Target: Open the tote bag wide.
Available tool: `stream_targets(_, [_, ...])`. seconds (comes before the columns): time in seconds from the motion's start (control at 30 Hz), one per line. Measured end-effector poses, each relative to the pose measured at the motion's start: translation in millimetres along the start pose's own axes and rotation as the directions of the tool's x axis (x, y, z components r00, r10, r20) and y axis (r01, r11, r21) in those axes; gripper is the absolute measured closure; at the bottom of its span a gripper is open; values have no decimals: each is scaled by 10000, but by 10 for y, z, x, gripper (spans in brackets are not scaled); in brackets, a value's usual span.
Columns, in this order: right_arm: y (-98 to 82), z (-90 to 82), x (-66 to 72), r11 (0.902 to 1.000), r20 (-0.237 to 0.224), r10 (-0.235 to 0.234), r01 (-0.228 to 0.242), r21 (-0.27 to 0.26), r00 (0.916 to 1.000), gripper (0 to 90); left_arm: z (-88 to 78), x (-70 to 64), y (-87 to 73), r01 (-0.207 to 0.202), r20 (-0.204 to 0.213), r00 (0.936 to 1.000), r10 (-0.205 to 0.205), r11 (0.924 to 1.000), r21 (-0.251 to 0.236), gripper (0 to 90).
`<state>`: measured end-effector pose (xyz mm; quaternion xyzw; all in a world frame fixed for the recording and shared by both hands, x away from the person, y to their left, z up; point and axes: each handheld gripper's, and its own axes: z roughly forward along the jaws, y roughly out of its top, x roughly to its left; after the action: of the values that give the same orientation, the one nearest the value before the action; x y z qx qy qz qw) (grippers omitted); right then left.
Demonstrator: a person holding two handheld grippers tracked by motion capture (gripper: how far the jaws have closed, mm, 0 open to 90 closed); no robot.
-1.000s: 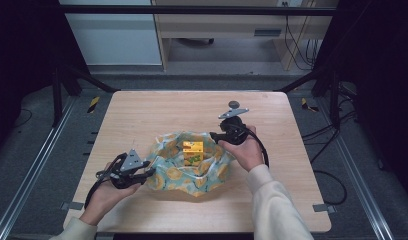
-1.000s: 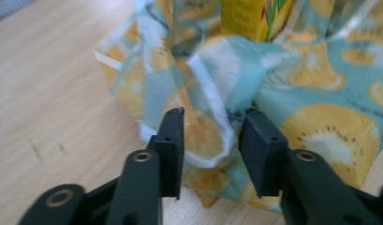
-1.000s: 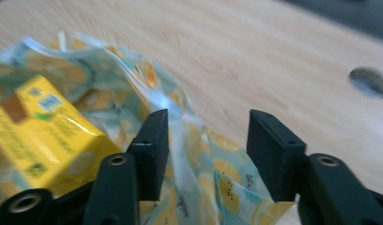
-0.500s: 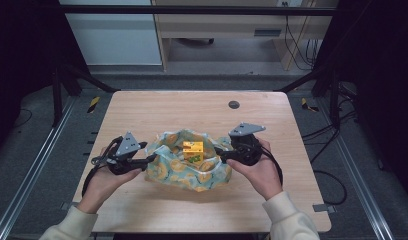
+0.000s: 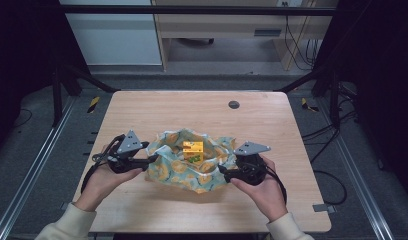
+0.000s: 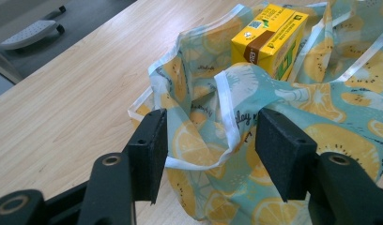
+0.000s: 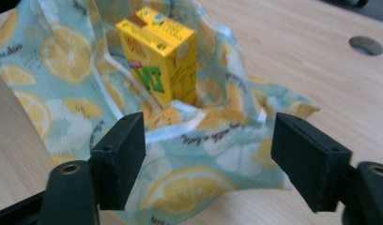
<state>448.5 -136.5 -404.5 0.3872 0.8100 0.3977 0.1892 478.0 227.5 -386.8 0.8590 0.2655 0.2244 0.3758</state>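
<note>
The light wood worktop (image 5: 272, 120) has a round hole (image 5: 234, 104) near its far edge. A yellow carton (image 5: 192, 150) stands on a lemon-print cloth (image 5: 179, 170) at centre. The left gripper (image 5: 151, 159) and right gripper (image 5: 223, 170) flank the cloth, jaws wide, holding nothing. Grey floor (image 5: 217, 77) lies beyond.

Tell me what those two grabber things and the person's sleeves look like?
The left gripper and right gripper are black, each topped with a grey three-cornered plate and trailing a black cable. Their jaws are chunky black blocks with small round screw holes. The sleeves are cream-coloured.
</note>
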Motion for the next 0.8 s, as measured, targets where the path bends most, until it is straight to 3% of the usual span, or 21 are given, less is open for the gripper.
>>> stream_targets(0.13, [-99, 62, 33, 9991, 89, 213, -216, 362, 9997, 198, 13, -18, -19, -11, 100, 9999, 9, 9999, 112, 447])
stream_targets(0.27, [-142, 103, 41, 9989, 54, -56, 54, 473, 10000, 417, -34, -35, -27, -61, 316, 9995, 56, 9998, 168, 432])
stream_targets(0.33, [-136, 113, 44, 9989, -50, -101, 103, 456, 9999, 446, -76, -50, -27, -109, 464, 9989, 100, 9998, 177, 416])
stream_targets(0.43, [-125, 118, 59, 9986, -76, -152, 156, 502, 9999, 422, -141, -61, -25, -134, 574, 9983, 124, 9998, 170, 400])
stream_targets(0.57, [-132, 126, 72, 9987, -28, -169, 170, 488, 9999, 337, -155, -28, 6, -173, 394, 9991, 167, 9998, 126, 394])
stream_targets(0.73, [-184, 181, 89, 9971, 118, 16, -25, 757, 9999, 197, 65, 85, 72, 60, 53, 10000, -61, 9996, 275, 387])
stream_targets(0.8, [-198, 189, 93, 9972, 159, 0, -12, 749, 9999, 193, 186, 128, 91, 138, -33, 9999, -136, 9992, 379, 387])
